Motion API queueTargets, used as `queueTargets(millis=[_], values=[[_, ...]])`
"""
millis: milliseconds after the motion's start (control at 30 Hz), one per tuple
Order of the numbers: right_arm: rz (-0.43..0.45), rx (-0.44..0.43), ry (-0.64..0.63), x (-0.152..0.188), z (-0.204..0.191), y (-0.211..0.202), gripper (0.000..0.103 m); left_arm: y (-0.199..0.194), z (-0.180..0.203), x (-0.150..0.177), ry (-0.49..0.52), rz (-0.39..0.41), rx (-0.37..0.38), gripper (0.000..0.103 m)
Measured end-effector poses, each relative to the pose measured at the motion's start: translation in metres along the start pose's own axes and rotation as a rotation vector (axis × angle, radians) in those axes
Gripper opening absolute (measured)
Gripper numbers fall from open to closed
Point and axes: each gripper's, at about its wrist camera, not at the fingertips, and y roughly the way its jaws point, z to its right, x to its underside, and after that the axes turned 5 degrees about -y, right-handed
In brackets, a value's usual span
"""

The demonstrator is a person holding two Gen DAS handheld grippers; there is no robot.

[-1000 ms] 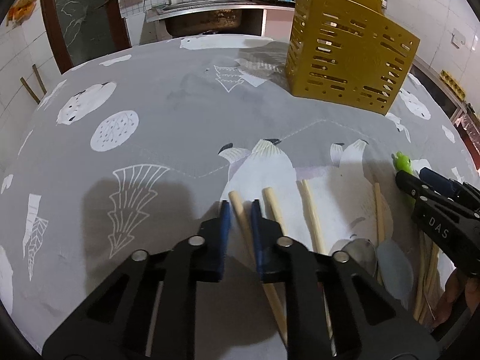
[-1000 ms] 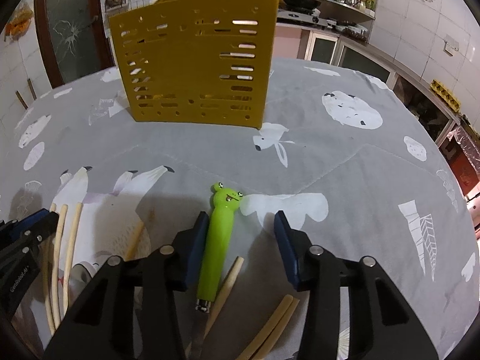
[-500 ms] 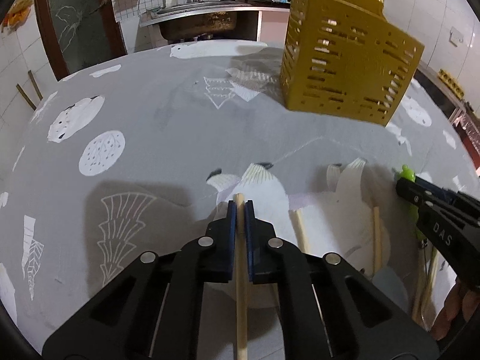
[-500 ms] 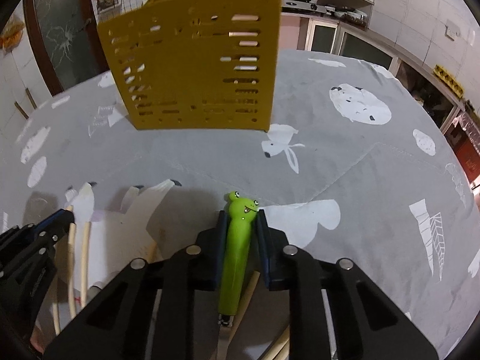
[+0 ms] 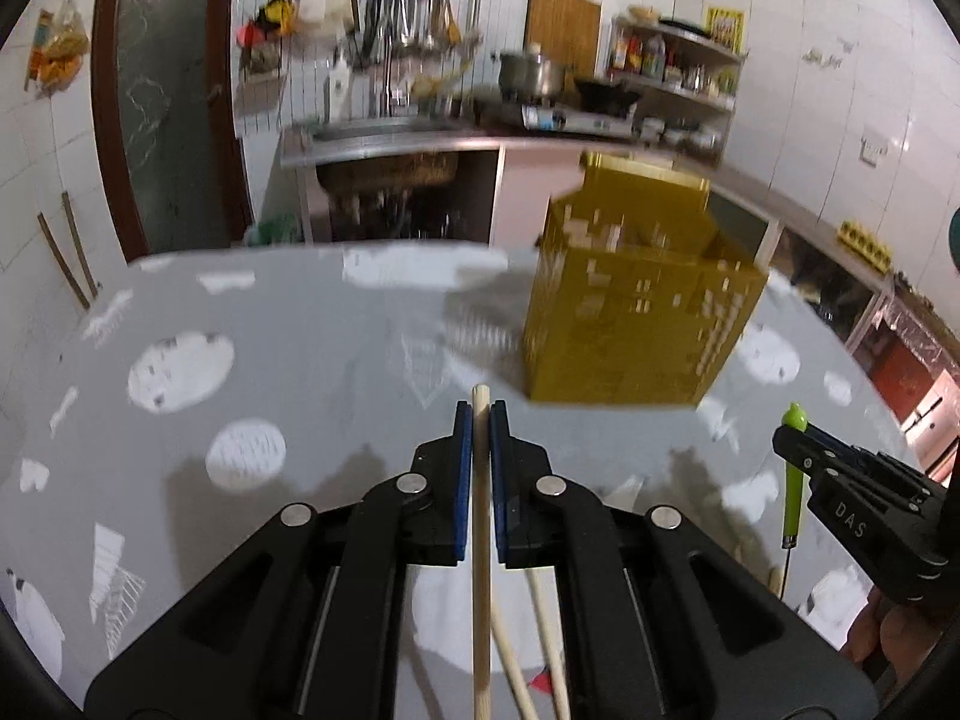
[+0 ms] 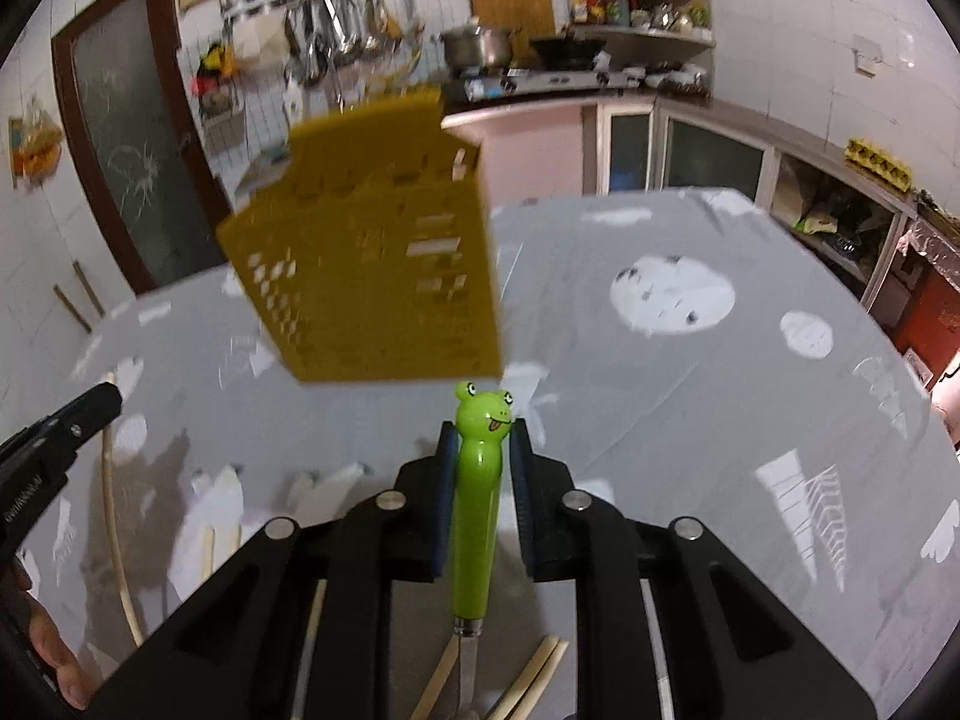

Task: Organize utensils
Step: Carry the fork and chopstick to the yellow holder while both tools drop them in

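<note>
My left gripper (image 5: 480,414) is shut on a pale wooden chopstick (image 5: 481,540) and holds it lifted above the grey cloth. My right gripper (image 6: 482,432) is shut on a utensil with a green frog-head handle (image 6: 477,510), also lifted; it shows in the left wrist view (image 5: 793,480) at the right. The yellow slotted utensil holder (image 5: 636,294) stands ahead on the table, and also shows in the right wrist view (image 6: 372,282). More chopsticks (image 5: 540,630) lie on the cloth below my left gripper.
The round table has a grey patterned cloth (image 5: 300,348). Loose chopsticks (image 6: 540,672) lie under my right gripper. A kitchen counter with a sink (image 5: 384,138) and a stove with pots (image 6: 516,60) stands behind the table.
Both grippers shut on their items, the left on the chopstick and the right on the frog-handled utensil. Both have since risen from the cloth and tilted up toward the holder.
</note>
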Motion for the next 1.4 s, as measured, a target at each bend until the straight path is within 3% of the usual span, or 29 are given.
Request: queueTargets(millis=[200,433,667,967,1233,1400], values=[[0.118,-0.012,0.021,-0.016,0.011,-0.020,0.018,-0.017,0.005,-0.021,-0.007,0.103,0.019,0.005],[0.197,-0.016,0.045,-0.033,0.020,-0.029,0.018,-0.038,0.019,-0.037,0.028,0.238,0.038,0.004],[0.254,0.003,0.029,-0.040,0.017,-0.037,0.018,-0.047,0.027,-0.046,0.040,0.311,0.060,0.005],[0.294,0.020,0.021,-0.037,0.009,-0.048,0.018,-0.046,0.028,-0.048,0.048,0.334,0.075,0.004],[0.398,0.023,0.018,-0.086,0.005,-0.091,0.018,-0.069,0.037,-0.091,0.040,0.420,0.117,0.004],[0.461,0.052,-0.003,-0.134,-0.001,-0.108,0.018,-0.089,0.056,-0.134,0.065,0.549,0.146,0.004]])
